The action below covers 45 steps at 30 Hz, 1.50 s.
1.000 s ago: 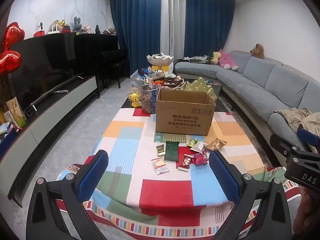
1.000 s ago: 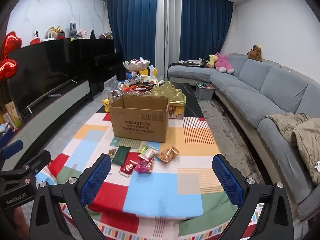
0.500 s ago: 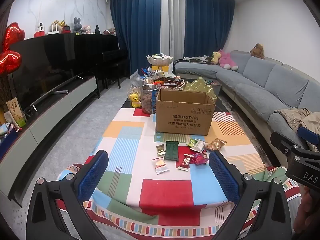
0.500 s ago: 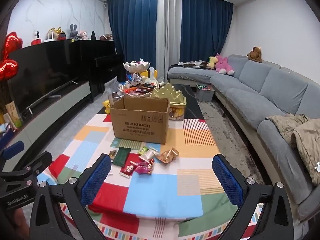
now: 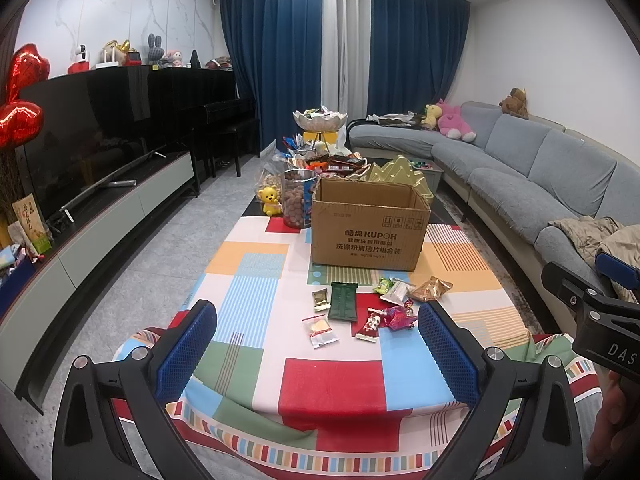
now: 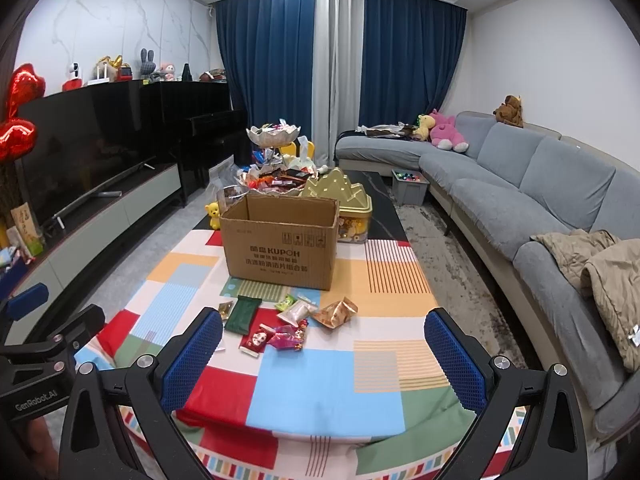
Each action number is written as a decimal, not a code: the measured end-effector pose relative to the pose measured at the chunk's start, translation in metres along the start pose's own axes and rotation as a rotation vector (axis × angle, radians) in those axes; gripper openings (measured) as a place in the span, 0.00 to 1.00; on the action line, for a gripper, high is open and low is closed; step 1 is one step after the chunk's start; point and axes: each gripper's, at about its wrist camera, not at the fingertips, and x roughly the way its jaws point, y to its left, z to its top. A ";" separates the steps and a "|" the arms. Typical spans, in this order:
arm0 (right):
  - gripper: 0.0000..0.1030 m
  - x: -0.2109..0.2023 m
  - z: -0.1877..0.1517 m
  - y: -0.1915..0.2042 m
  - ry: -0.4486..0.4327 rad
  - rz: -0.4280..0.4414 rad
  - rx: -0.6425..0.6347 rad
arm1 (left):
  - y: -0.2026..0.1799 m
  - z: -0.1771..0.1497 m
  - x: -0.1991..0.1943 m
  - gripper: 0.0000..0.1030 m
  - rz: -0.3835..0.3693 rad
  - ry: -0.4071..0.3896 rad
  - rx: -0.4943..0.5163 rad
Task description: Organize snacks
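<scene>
Patchwork cloth covers the bench [image 5: 332, 384]; snack packets [image 5: 352, 308] lie scattered just before the cardboard box [image 5: 368, 224]. Left gripper [image 5: 316, 350] and right gripper [image 6: 324, 354] hover short of them, jaws wide, empty. Flat, slippery wrappers could slide away, or two pinch together

Small snack packets [image 5: 360, 308] lie scattered before the open cardboard box [image 5: 368, 224]; none inside visibly.

Cardboard box [image 5: 368, 226] is sitting mid-frame on the table [image 5: 256, 280], snack packets [image 5: 360, 304] lying scattered just below it. Sofa [image 5: 520, 184] is running along the right edge, TV [image 5: 92, 148] occupying the left.
</scene>
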 end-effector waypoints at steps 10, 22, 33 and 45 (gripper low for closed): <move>0.99 0.002 -0.002 0.000 -0.002 -0.001 0.000 | 0.000 0.000 0.000 0.99 0.000 0.000 -0.001; 0.99 -0.001 0.000 0.000 -0.004 -0.001 0.000 | 0.000 0.000 0.000 0.99 0.000 -0.002 -0.001; 0.99 -0.001 0.000 -0.001 -0.005 -0.001 0.000 | 0.000 0.000 0.000 0.99 -0.001 -0.001 -0.001; 0.99 -0.004 0.005 -0.002 0.002 0.001 0.002 | 0.000 -0.004 0.001 0.99 0.001 0.007 -0.001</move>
